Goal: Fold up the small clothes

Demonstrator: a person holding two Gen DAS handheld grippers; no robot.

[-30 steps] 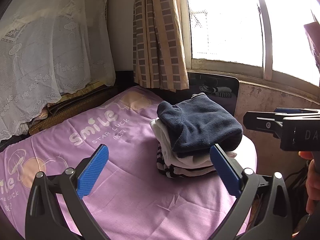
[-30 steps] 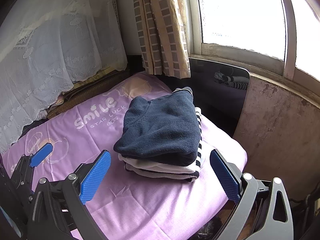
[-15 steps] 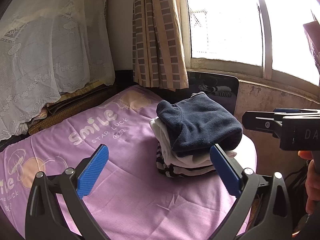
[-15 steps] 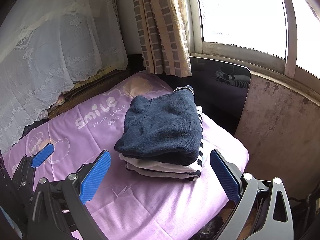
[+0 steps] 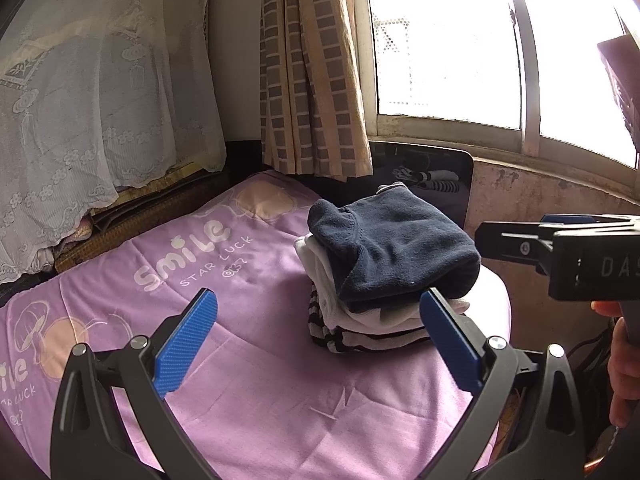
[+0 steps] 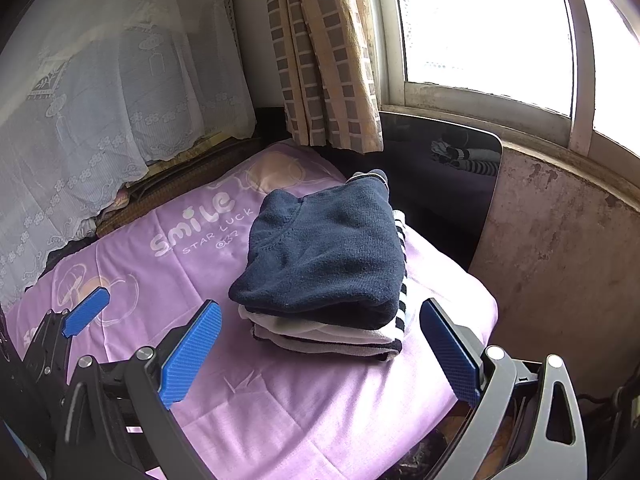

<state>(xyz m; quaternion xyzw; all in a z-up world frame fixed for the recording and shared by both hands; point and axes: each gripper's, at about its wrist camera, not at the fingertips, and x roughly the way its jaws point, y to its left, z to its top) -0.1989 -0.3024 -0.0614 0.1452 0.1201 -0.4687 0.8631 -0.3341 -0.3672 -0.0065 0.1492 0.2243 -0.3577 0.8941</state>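
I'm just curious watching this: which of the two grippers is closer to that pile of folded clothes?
Right, by a little. The right gripper hangs open just in front of the pile of folded clothes. The left gripper, also open, sits off to the pile's left, over bare purple sheet.

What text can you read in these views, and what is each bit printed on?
"smile" and "STAR LUCK": purple sheet, beside the stack of clothes.
"...ile" and "...LUCK", cut off: same sheet's near left edge in the left wrist view.
"DAS", cut off: right gripper body.
Small mark after "STAR LUCK": unreadable.
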